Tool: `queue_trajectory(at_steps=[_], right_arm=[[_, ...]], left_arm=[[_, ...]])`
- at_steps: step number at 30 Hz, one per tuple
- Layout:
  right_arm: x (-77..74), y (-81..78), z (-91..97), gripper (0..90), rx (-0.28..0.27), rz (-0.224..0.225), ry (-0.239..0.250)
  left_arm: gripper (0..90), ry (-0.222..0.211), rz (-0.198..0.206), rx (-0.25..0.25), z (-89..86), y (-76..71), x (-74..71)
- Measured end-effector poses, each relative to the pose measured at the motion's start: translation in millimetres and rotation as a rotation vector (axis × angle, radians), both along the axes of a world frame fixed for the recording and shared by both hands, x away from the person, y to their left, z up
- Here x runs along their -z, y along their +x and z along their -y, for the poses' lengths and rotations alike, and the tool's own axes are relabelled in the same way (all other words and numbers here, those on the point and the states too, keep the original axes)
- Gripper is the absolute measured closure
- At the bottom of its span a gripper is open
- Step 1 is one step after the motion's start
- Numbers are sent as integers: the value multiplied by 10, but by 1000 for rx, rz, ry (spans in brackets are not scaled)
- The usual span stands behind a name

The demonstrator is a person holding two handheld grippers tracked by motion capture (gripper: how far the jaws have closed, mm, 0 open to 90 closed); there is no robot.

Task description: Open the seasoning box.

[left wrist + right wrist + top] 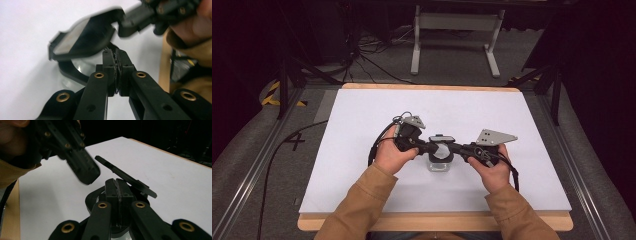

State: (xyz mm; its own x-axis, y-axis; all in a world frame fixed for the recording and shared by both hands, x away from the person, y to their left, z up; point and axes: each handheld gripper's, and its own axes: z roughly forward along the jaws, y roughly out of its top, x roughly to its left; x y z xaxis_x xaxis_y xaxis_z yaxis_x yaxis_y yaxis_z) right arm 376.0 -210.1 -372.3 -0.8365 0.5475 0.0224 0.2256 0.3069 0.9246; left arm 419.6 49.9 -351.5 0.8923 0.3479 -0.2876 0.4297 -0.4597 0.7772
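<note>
A small clear container (441, 162) with a black rim stands on the white desk (362, 150), a little in front of the middle, between the two hands. Above it a flat black lid (441, 138) is lifted and tilted; in the left gripper view the lid (82, 37) has a shiny inside face and hangs over the open black rim of the container (72, 72), and in the right gripper view the lid (125, 176) is seen edge-on as a thin slanting plate. The left hand-held gripper (428, 148) reaches to the container from the left, and its jaws are pressed together at the rim in its own view (117, 72); if something thin is pinched between them, I cannot tell. The right hand-held gripper (459, 148) comes from the right side, and its jaws are also closed tight against each other (118, 195) just over the rim of the container (93, 195); whether they grasp the rim I cannot tell. The left hand (393, 154) and the right hand (493, 170) hold the tools, both in tan sleeves (357, 205). A grey three-cornered plate (495, 137) sits on top of the right tool. The white surface lies on a wooden board (432, 221), and behind the desk a grey metal frame (457, 37) stands on the floor among dark cables (377, 55).
</note>
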Motion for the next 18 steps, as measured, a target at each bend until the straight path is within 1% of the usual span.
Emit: queue_trajectory(at_steps=[3,5,6,7,9,11,12,13,14,15,17,18], right_arm=[[32,0,-10,900,-2,-13,-11],[59,1,-20,900,-3,-28,-18],[75,-1,-27,900,-4,-36,-25],[93,0,-31,900,-5,-35,-38],[127,-13,-47,900,-6,-51,-58],[156,-25,-54,900,-4,-55,-79],[169,-30,-59,900,-3,-61,-82],[189,-36,-59,900,-3,-60,-86],[197,-42,-56,900,-2,-61,-77],[197,-42,-56,900,-2,-61,-77],[201,-56,-41,900,1,-61,-74],[208,-62,-38,900,3,-57,-70]], left_arm=[[890,-46,18,-29,-35,20,-29],[890,-65,24,-41,-49,29,-45],[890,-76,28,-42,-53,38,-50],[887,-90,30,-54,-54,42,-57],[881,-98,39,-63,-59,60,-72],[875,-111,51,-67,-60,85,-77],[876,-125,51,-75,-59,99,-80],[876,-112,49,-74,-72,112,-95],[877,-133,51,-84,-67,123,-95],[879,-133,51,-84,-67,123,-95],[880,-159,62,-99,-76,153,-108],[880,-161,70,-105,-81,168,-112]])
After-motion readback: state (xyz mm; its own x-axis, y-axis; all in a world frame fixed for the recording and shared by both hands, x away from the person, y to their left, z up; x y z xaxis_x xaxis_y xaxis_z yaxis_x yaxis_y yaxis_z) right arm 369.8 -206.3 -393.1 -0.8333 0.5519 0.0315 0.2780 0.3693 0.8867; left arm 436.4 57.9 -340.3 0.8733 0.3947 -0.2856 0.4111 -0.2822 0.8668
